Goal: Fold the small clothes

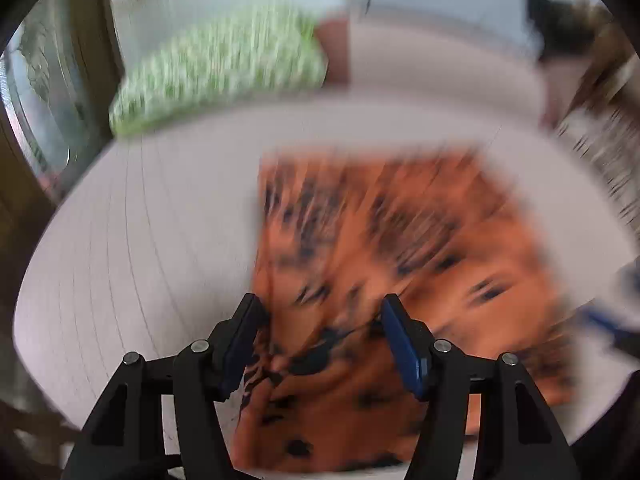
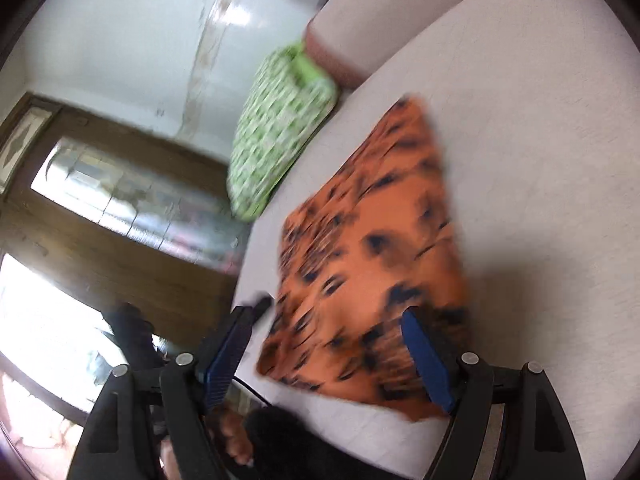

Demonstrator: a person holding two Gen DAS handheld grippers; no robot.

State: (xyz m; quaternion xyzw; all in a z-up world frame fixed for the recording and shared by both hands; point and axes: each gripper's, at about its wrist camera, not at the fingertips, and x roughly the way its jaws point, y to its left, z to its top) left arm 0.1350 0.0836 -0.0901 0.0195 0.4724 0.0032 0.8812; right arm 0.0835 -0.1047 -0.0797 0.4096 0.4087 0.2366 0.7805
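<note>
Since the orange spotted cloth (image 2: 372,252) lies flat on the pale bed (image 2: 540,160) just beside the green pillow (image 2: 280,128), both the left gripper (image 1: 318,312) and right gripper (image 2: 328,320) hover spread wide over its near edge, probably (it's blurry) lining up a fold.

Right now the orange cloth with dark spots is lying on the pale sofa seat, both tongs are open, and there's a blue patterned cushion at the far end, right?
Nearly. The cushion is green and white, not blue, as the right wrist view shows. The rest holds: the orange cloth lies on the pale sofa seat, and the left tongs and right tongs are both open.
</note>
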